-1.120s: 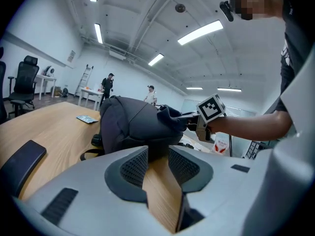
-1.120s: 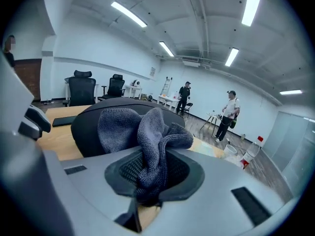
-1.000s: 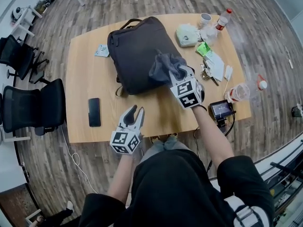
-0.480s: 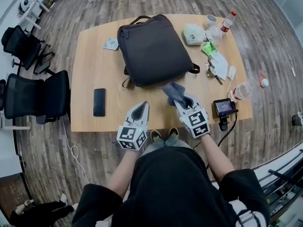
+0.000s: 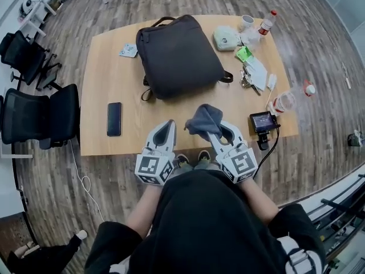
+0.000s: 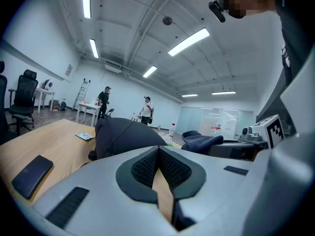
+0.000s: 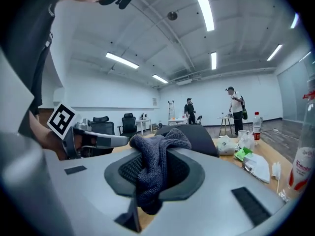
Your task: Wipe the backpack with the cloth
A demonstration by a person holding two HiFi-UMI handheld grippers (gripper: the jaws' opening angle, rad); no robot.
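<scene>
the backpack [image 5: 178, 56] lies flat on the table [image 5: 102, 79], handle toward the far edge. the right gripper [image 5: 215, 131] is clenched on the cloth [image 5: 203, 119], on the person's side of the backpack and apart from it. most of the fabric bunches loose over the jaws, which looks like a way to leave plenty free for wiping, though now it touches nothing. the left gripper [image 5: 166, 129] hangs just beside it, also short of the backpack, jaws pressed together with nothing between them. my guess is that it is free to steady the bag. a phone [image 5: 114, 119] lies left of the backpack, out of the way.

from above, the bunched cloth covers the right gripper's tips; only the right gripper view shows fabric filling the gap. the backpack's underside is hidden, and no view shows any dirt on it. the clutter right of the backpack is too small to name surely.
</scene>
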